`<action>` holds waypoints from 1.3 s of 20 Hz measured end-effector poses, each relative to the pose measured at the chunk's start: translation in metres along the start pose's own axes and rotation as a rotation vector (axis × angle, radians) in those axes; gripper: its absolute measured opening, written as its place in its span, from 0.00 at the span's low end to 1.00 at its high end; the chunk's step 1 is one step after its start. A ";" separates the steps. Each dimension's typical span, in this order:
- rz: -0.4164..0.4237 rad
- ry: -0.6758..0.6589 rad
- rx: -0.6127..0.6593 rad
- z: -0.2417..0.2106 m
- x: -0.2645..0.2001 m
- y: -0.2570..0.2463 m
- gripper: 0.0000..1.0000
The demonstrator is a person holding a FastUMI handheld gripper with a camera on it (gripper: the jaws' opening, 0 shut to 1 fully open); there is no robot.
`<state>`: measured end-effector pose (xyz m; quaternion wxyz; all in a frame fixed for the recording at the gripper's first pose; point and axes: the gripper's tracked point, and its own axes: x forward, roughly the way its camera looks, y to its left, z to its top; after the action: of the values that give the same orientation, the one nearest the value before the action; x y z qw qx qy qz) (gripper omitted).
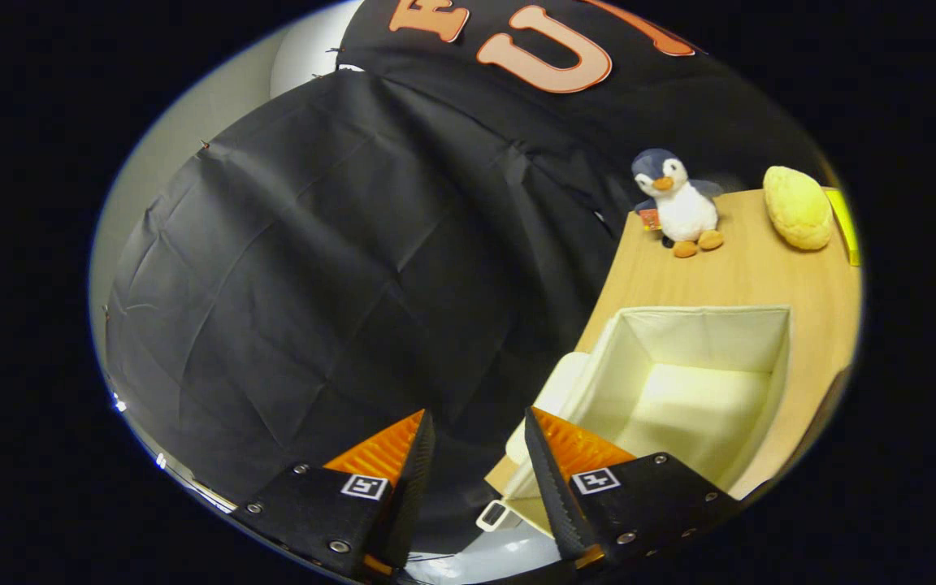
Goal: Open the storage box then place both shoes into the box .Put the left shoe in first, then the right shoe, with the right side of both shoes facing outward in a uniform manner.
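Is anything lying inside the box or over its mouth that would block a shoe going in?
Nothing visible. The storage box stands open and bare inside. The penguin toy sits beyond it on the table. The gripper is open, holding nothing.

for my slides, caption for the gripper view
Open gripper beside an open cream fabric storage box on a wooden table.

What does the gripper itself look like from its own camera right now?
The gripper has two wedge-shaped jaws with ribbed inner faces tapering to points. Each sits on a flat black plate fastened with silver screws and carries a small square black-and-white marker tag. No cable is visible.
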<state>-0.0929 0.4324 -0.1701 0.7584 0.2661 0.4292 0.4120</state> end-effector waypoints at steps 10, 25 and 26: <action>-0.494 -0.055 -0.139 -0.026 -0.124 -0.188 0.90; -0.798 0.144 -0.116 -0.105 -0.172 -0.353 0.70; -0.819 0.127 -0.107 -0.101 -0.170 -0.360 0.66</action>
<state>-0.0879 0.1061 -0.4189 0.8443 0.0077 0.5237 0.1135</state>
